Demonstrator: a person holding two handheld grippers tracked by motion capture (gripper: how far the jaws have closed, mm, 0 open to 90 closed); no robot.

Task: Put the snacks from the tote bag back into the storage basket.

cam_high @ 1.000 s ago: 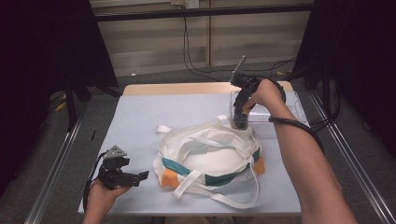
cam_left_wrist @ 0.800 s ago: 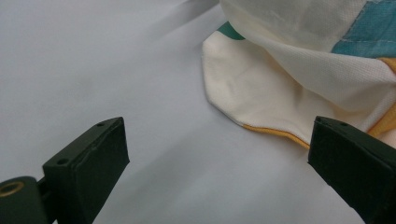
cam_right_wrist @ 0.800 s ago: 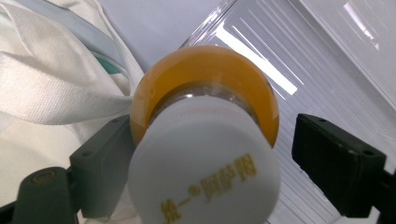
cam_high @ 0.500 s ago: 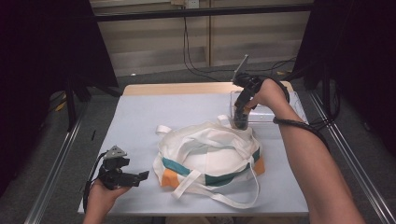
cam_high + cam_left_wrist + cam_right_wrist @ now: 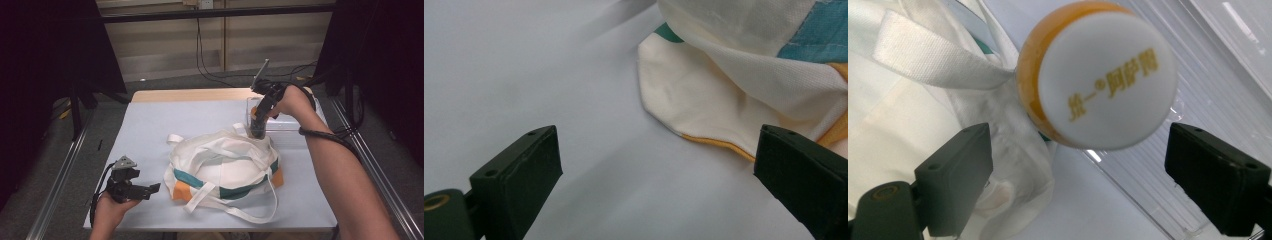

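So right now my right gripper (image 5: pixel 258 129) is pointing down over a bottle with a white cap (image 5: pixel 1108 80) and an orange body, standing in the near corner of the clear plastic bin (image 5: pixel 295 126) at the far right of the table (image 5: pixel 150 130). In the right gripper view the jaws are wide apart on either side of the cap, not touching it, so nothing's grabbed yet. The bottle sits just beside the far edge of the tote bag (image 5: pixel 225 167), the cream one with teal and orange panels, lying slumped in the middle of the table with its straps flopped over it.

My left gripper (image 5: pixel 145 191) is parked low at the near left, jaws also wide, aimed at the bag's near corner (image 5: pixel 684 100) but well clear of it.

My read: I'm at the lining-up-to-grab stage on the bottle. Next I need to drop a little so the pads sit below the cap, then close on it squarely. One strap lies right up against the bottle, so I should avoid pinching that too. If the bottle is headed into the bag, the left side will probably have to hold the mouth open.
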